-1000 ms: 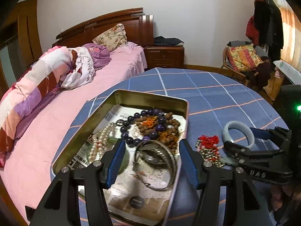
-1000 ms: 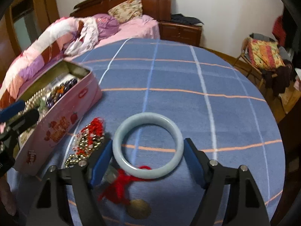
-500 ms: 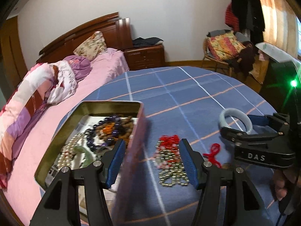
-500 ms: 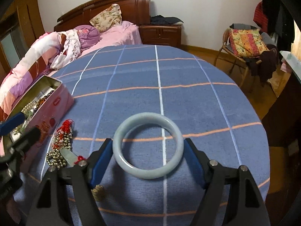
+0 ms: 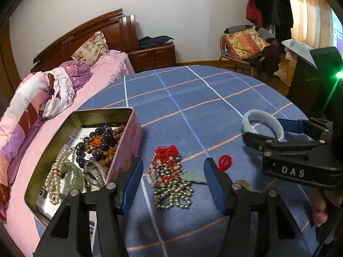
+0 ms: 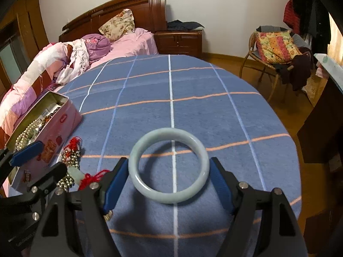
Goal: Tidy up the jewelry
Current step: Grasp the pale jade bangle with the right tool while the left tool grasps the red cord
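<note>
My right gripper (image 6: 169, 181) is shut on a pale jade bangle (image 6: 169, 167) and holds it above the blue tablecloth; both show in the left wrist view, the gripper (image 5: 276, 131) and the bangle (image 5: 262, 124). My left gripper (image 5: 173, 182) is open and empty over a pile of gold and red bead strands (image 5: 169, 175) with a green pendant and a red cord (image 5: 224, 162). The pink tin (image 5: 128, 150) at the left holds pearls, dark beads and a watch; it also shows in the right wrist view (image 6: 62, 128).
The round table (image 6: 193, 111) has a blue checked cloth. A bed with pink bedding (image 5: 42, 107) lies to the left, a chair with a patterned cushion (image 6: 276, 45) at the back right, dark furniture (image 6: 321, 128) at the right. A small brass piece (image 6: 108, 216) lies under my right gripper.
My left gripper has moved right, from over the tin to over the bead pile. My right gripper has lifted the bangle off the table and swung it right.
</note>
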A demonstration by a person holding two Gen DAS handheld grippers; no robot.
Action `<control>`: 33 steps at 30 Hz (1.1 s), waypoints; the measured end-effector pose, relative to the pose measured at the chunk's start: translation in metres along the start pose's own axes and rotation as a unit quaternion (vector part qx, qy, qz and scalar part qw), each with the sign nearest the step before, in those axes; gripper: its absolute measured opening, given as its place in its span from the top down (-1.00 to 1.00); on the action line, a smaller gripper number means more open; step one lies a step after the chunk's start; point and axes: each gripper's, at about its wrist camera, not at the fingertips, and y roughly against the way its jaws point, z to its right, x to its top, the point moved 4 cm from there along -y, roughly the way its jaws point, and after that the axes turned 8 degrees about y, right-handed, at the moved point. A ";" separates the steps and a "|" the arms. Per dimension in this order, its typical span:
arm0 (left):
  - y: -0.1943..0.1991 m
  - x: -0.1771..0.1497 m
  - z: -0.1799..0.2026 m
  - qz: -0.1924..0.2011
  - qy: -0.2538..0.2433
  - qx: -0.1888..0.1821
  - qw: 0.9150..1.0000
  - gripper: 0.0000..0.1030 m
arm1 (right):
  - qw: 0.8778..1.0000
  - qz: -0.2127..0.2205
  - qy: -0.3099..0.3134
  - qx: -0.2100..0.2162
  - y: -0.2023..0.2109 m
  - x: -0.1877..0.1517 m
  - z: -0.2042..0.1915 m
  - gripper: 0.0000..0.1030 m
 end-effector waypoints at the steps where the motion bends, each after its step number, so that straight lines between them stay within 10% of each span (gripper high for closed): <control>1: 0.000 -0.001 0.002 0.000 -0.002 0.000 1.000 -0.15 | 1.000 0.000 0.001 -0.002 0.001 -0.001 0.000 -0.51; 23: -0.016 -0.010 0.040 -0.044 -0.042 -0.043 0.997 0.25 | 1.000 0.006 -0.016 -0.006 0.011 -0.012 0.009 -0.51; 26: -0.020 -0.011 0.040 -0.056 -0.038 -0.056 0.996 0.89 | 1.000 0.006 -0.016 -0.004 0.011 -0.011 0.008 -0.51; 33: -0.014 -0.010 0.036 -0.039 -0.036 -0.049 0.997 0.92 | 1.000 0.007 -0.018 -0.004 0.012 -0.012 0.008 -0.51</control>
